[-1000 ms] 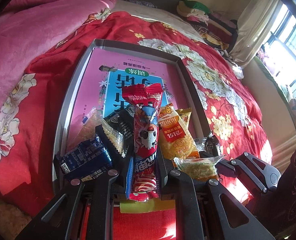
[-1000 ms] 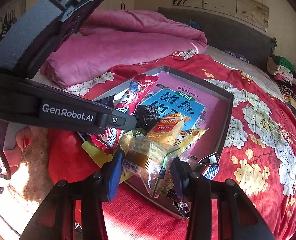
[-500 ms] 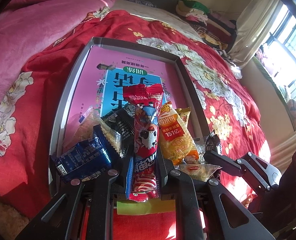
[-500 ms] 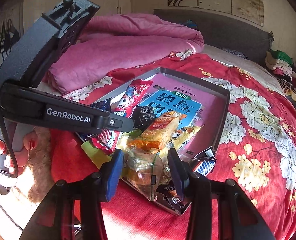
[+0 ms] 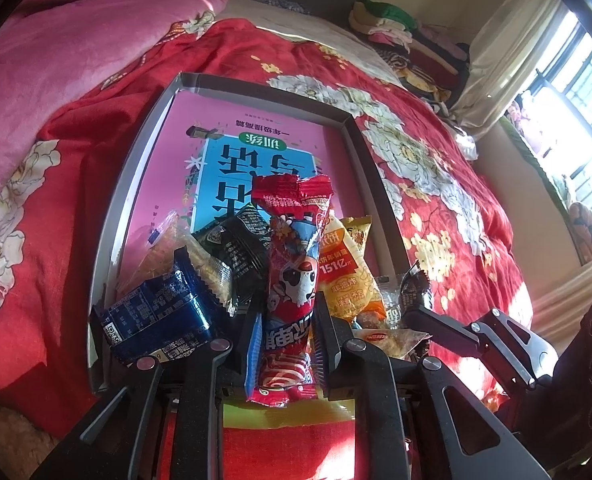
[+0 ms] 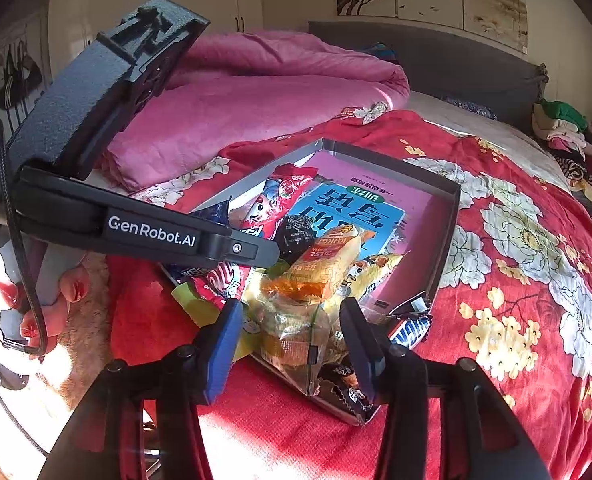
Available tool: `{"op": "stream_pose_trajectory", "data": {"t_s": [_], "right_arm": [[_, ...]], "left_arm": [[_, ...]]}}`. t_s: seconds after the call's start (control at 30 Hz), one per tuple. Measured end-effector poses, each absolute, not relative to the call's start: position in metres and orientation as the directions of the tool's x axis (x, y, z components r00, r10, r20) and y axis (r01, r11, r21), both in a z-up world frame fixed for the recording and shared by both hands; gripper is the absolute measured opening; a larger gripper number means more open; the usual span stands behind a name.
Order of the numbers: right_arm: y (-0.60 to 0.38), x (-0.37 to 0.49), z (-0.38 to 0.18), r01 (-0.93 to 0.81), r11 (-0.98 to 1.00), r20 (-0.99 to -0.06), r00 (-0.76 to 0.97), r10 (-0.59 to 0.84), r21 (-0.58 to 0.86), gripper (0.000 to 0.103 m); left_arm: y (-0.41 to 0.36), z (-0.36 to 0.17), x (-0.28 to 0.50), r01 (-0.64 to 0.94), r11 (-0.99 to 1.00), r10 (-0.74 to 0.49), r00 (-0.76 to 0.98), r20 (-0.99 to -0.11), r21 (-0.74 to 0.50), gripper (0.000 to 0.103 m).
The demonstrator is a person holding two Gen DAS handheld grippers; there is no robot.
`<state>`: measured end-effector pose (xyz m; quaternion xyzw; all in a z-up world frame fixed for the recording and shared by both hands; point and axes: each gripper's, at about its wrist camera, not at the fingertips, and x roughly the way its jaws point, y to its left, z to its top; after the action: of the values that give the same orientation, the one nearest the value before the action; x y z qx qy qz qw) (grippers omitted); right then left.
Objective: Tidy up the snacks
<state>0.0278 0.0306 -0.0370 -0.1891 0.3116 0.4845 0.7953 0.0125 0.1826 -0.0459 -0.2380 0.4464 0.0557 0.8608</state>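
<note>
Low in the left wrist view, left gripper (image 5: 283, 344) with black fingers nearly together, just easing apart, the long red-and-blue cartoon-printed snack packet (image 5: 291, 280) still between the pads, upright along the frame's centre. Left of it, a crinkled dark blue foil snack packet (image 5: 155, 316); behind that, a black foil packet (image 5: 235, 252); to the right, a yellow-orange rice-cracker packet (image 5: 340, 276). All heaped at the near end of a shallow grey cardboard box lid (image 5: 135, 168) lined with a pink-and-blue printed book cover (image 5: 251, 160), set on a red floral bedspread (image 5: 436, 184) with a pink quilt (image 5: 75, 52) bunched in the upper left. In the right wrist view, right gripper (image 6: 291, 332) at lower centre, jaws spread and just widening, a clear cellophane packet of yellowish cakes (image 6: 291, 340) lying between the fingers without the pads pressing on it, at the box lid's near corner. Beside it on the right, a blue-lettered chocolate bar wrapper (image 6: 410, 330). Across the left of that frame, the other gripper's black body and, below it, a person's hand (image 6: 47, 308) with red nails on the handle.
</note>
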Motion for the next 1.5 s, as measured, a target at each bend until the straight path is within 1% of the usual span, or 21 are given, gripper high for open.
{"op": "stream_pose_trajectory", "data": {"t_s": [0.03, 0.07, 0.23, 0.4, 0.53, 0.7, 0.8, 0.97, 1.03, 1.13, 1.23, 1.27, 1.33, 1.5], "right_arm": [[0.030, 0.028, -0.037, -0.887, 0.461, -0.679, 0.338, 0.652, 0.001, 0.052], [0.030, 0.028, -0.037, -0.887, 0.463, -0.679, 0.338, 0.651, 0.002, 0.052], [0.028, 0.028, -0.035, -0.884, 0.467, -0.674, 0.346, 0.652, -0.001, 0.053], [0.027, 0.026, -0.032, -0.882, 0.471, -0.668, 0.355, 0.654, -0.009, 0.053], [0.023, 0.024, -0.027, -0.880, 0.474, -0.655, 0.367, 0.661, -0.015, 0.055], [0.014, 0.019, -0.009, -0.874, 0.485, -0.616, 0.395, 0.681, -0.025, 0.063], [0.003, 0.015, 0.003, -0.869, 0.494, -0.599, 0.407, 0.689, -0.023, 0.067], [-0.021, 0.009, 0.023, -0.850, 0.526, -0.579, 0.433, 0.691, -0.009, 0.078], [-0.030, 0.009, 0.028, -0.842, 0.539, -0.579, 0.441, 0.686, -0.002, 0.085], [-0.043, 0.007, 0.034, -0.824, 0.567, -0.588, 0.455, 0.669, 0.008, 0.089], [-0.055, 0.003, 0.035, -0.810, 0.586, -0.604, 0.452, 0.656, 0.029, 0.090], [-0.058, 0.002, 0.035, -0.808, 0.588, -0.611, 0.446, 0.654, 0.040, 0.091], [-0.065, -0.002, 0.034, -0.800, 0.598, -0.624, 0.442, 0.645, 0.052, 0.096], [-0.076, -0.006, 0.031, -0.777, 0.626, -0.646, 0.442, 0.622, 0.072, 0.099]], "left_arm": [[0.183, -0.046, 0.012, -0.311, 0.880, -0.115, 0.595, -0.796, -0.359, 0.028], [0.183, -0.046, 0.012, -0.313, 0.880, -0.113, 0.594, -0.797, -0.358, 0.033], [0.179, -0.043, 0.012, -0.305, 0.885, -0.110, 0.596, -0.795, -0.352, 0.041], [0.176, -0.039, 0.011, -0.298, 0.890, -0.103, 0.605, -0.789, -0.345, 0.053], [0.177, -0.030, 0.008, -0.301, 0.890, -0.091, 0.620, -0.779, -0.343, 0.058], [0.176, -0.008, -0.002, -0.317, 0.890, -0.045, 0.651, -0.757, -0.326, 0.072], [0.172, 0.005, -0.013, -0.331, 0.885, -0.030, 0.661, -0.750, -0.327, 0.077], [0.156, 0.012, -0.036, -0.344, 0.890, -0.019, 0.630, -0.777, -0.300, 0.078], [0.148, 0.011, -0.049, -0.355, 0.889, -0.010, 0.615, -0.788, -0.289, 0.078], [0.135, 0.009, -0.066, -0.368, 0.891, 0.010, 0.599, -0.801, -0.264, 0.079], [0.122, 0.004, -0.081, -0.368, 0.895, 0.009, 0.580, -0.815, -0.252, 0.079], [0.119, 0.002, -0.083, -0.360, 0.896, -0.009, 0.570, -0.822, -0.259, 0.079], [0.112, -0.001, -0.086, -0.346, 0.899, -0.031, 0.559, -0.828, -0.268, 0.079], [0.102, 0.003, -0.086, -0.343, 0.910, 0.003, 0.567, -0.824, -0.232, 0.079]]}}
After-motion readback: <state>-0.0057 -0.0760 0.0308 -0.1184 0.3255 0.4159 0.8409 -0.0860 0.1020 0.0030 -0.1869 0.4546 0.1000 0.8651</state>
